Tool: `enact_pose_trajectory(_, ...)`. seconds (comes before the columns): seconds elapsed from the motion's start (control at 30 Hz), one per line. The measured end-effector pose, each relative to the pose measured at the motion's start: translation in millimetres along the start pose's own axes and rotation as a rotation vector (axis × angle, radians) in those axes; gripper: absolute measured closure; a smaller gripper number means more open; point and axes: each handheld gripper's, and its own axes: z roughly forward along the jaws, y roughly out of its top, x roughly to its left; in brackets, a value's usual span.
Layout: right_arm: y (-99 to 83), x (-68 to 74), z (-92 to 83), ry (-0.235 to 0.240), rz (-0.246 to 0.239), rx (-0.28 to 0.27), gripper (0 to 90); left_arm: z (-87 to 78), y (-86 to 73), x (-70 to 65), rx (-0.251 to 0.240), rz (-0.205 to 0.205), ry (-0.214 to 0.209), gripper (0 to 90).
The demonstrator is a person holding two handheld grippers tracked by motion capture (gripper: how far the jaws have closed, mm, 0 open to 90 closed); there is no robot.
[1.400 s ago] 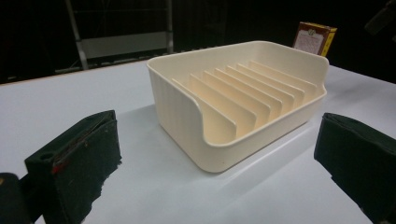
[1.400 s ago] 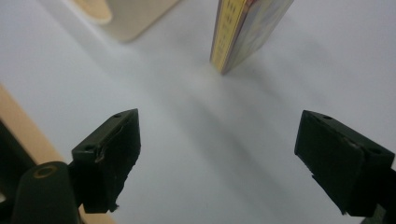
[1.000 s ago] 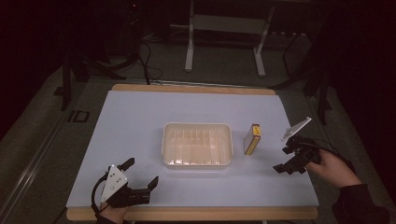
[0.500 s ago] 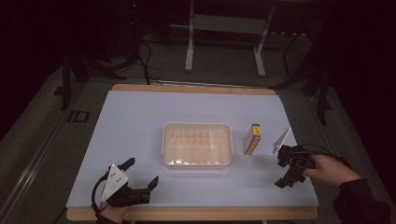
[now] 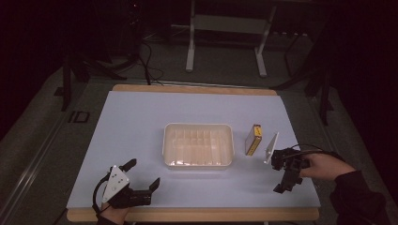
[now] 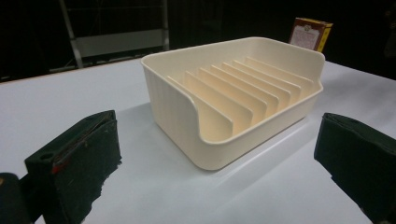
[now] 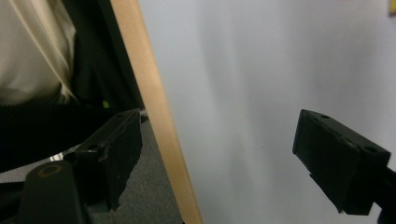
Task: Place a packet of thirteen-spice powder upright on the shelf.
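A cream tray (image 5: 198, 145) with upright dividers sits mid-table; in the left gripper view the tray (image 6: 233, 102) lies just ahead. A small yellow box (image 5: 254, 139) stands right of it, and that box (image 6: 310, 32) shows beyond the tray's far corner. My left gripper (image 5: 143, 173) rests open near the front left edge, aimed at the tray, nothing between its jaws (image 6: 217, 140). My right gripper (image 5: 278, 176) is to the right of the box and a little nearer the front edge. It is open and empty, and its jaws have just been opening. In its own view the right gripper (image 7: 215, 140) looks toward the table's front edge.
The pale blue tabletop (image 5: 141, 122) has a wooden edge (image 7: 154, 116), with a person's light shirt (image 7: 32, 51) beyond it. Stands and cables (image 5: 225, 42) occupy the dark floor behind the table.
My right gripper has moved left and toward the front edge, closer to the yellow box. The left gripper, tray and box have stayed put.
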Motion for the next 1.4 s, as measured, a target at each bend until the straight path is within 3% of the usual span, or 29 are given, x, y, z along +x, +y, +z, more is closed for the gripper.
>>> enact_pose_trajectory(0.17,10.1,1.0,-0.9,0.022,-0.03,-0.001,15.6,0.0,0.1,-0.2,-0.006,-0.001,-0.01,0.4)
enact_pose_trajectory(0.37,20.0,0.5,-4.5,0.043,-0.023,0.014,14.9,0.1,0.2,-0.2,-0.008,0.001,-0.021,0.4)
enact_pose_trajectory(0.47,27.2,3.9,-6.0,0.053,-0.056,0.02,13.9,0.7,0.2,-0.8,-0.008,0.006,-0.029,0.4)
enact_pose_trajectory(0.53,33.5,9.5,-6.7,0.05,-0.116,0.022,14.1,0.8,0.3,-1.1,-0.008,0.01,-0.033,0.4)
enact_pose_trajectory(0.73,41.7,11.7,-12.5,0.029,-0.168,-0.015,14.0,0.8,0.3,-1.5,-0.009,0.013,-0.037,0.4)
enact_pose_trajectory(0.87,46.5,9.3,-13.1,-0.015,-0.168,0.006,16.9,0.6,0.2,-0.9,-0.01,0.008,-0.037,0.4)
enact_pose_trajectory(1.1,52.9,4.5,-19.2,-0.039,-0.143,0.01,18.1,0.2,0.0,-0.2,-0.012,0.005,-0.036,0.4)
enact_pose_trajectory(1.2,57.4,0.0,-33.9,-0.056,-0.116,-0.028,18.8,-0.3,-0.3,0.2,-0.013,0.004,-0.036,0.4)
enact_pose_trajectory(1.4,61.4,-5.1,-50.9,-0.111,-0.11,-0.028,18.8,-1.0,-0.5,-0.1,-0.012,0.008,-0.036,0.4)
